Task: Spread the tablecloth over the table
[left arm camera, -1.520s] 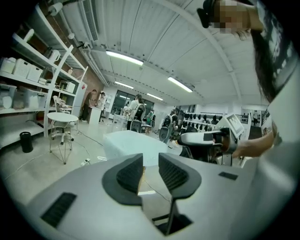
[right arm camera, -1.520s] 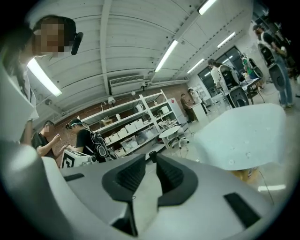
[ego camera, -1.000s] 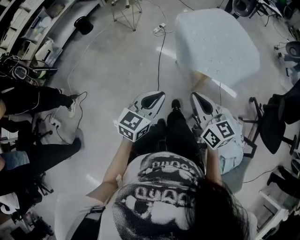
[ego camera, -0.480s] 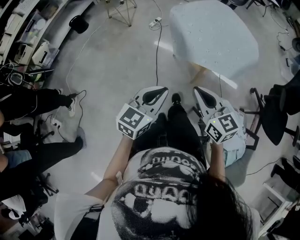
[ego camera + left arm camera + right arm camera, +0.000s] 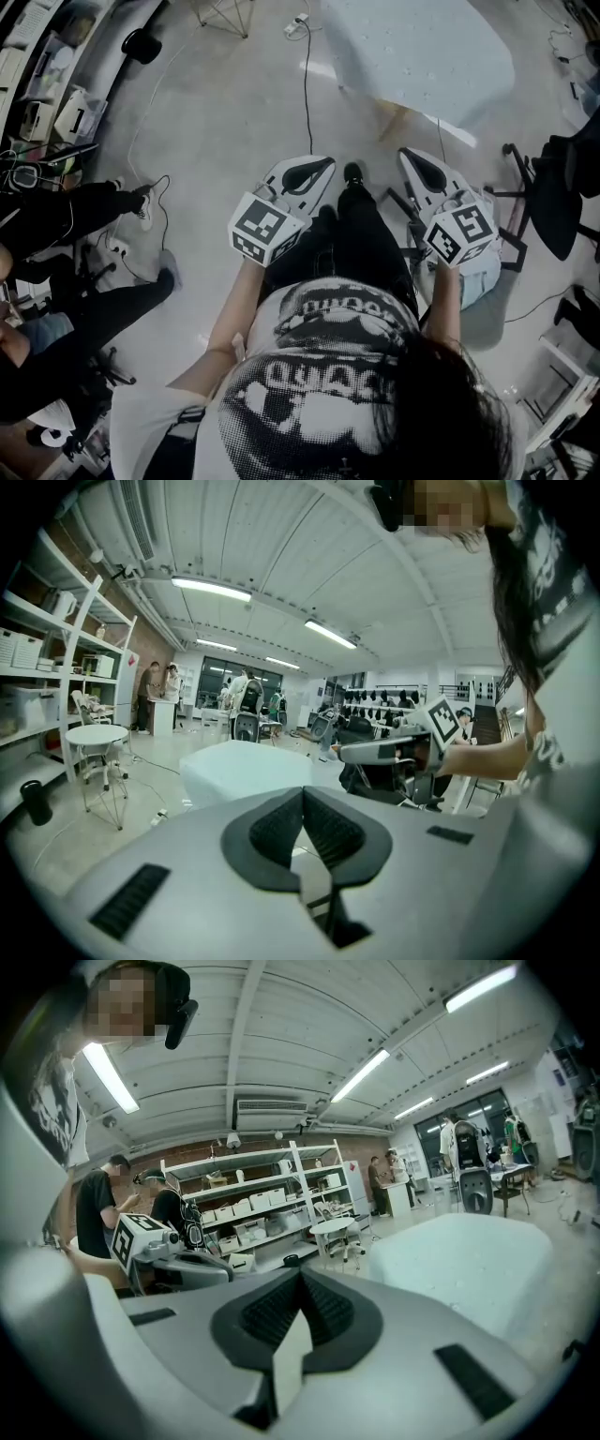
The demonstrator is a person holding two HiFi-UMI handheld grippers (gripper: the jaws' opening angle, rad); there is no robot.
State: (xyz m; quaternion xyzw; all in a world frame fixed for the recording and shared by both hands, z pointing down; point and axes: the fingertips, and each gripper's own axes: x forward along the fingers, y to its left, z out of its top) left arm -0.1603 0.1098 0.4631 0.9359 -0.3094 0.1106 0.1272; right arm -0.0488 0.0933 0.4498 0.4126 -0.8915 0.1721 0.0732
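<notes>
Black-printed white T-shirt (image 5: pixel 328 375), black trousers (image 5: pixel 364 248), grey left tool (image 5: pixel 323 166), right tool (image 5: pixel 408 155)

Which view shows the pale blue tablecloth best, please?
The head view: it looks down on the tablecloth draped over the table, cropped at the top. The left gripper view shows it small, side-on; the right gripper view, larger, partly behind the claw.

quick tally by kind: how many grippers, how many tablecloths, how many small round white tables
grippers: 2, the left gripper and the right gripper, both shut with nothing between the jaws
pale tablecloth: 1
small round white table: 1
total: 4
</notes>
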